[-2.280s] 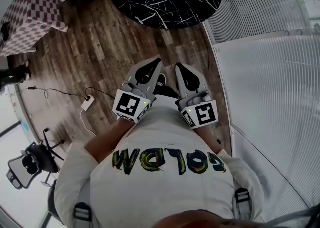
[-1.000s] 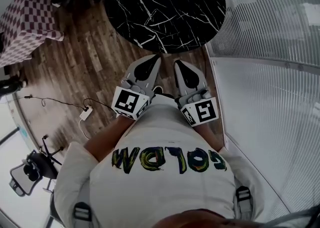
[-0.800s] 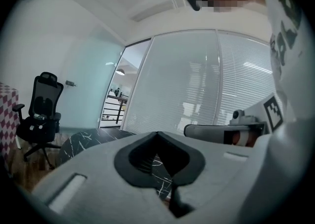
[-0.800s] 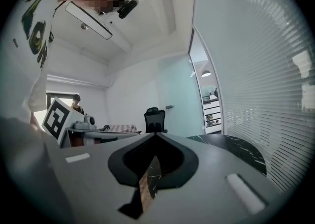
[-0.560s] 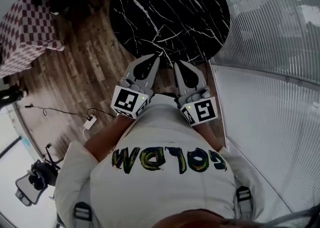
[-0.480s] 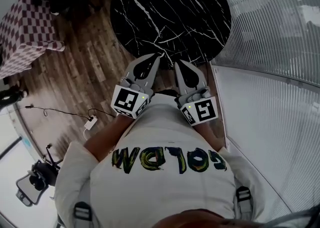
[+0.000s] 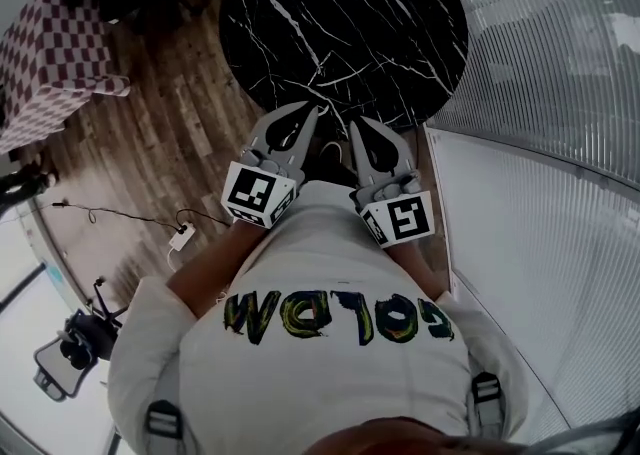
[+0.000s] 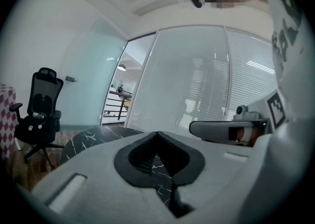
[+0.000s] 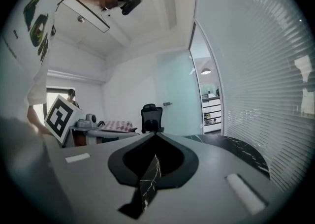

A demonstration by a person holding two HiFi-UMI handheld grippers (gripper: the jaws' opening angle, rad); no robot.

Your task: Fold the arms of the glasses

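Grippers sit side by side close against my operator's white shirt (image 7: 330, 273), both aimed at the far side. The left gripper (image 7: 309, 107) has its jaws pressed together at the tips with nothing between them. Its own view shows only the dark teardrop gap behind the meeting point (image 8: 157, 133). The right gripper (image 7: 357, 123) is the same, jaws closed tip to tip (image 9: 153, 135) and pinching nothing. A marker cube (image 7: 255, 193) faces up on each one.

Just beyond the tips lies a round black marble table (image 7: 340, 13), whose near edge comes right up to the two noses in the head view. Brown plank floor (image 7: 170, 133) runs to the left of it. A white power strip (image 7: 181, 238) with its cable lies there, near the left elbow. A checkered cloth (image 7: 50, 53) covers something at the far left. A black office chair (image 8: 39, 114) stands beyond the table on the left. A glass wall with blinds (image 7: 540, 193) closes off the whole right side, very near the right gripper.

As for the glasses, I cannot place them from any of my three views.
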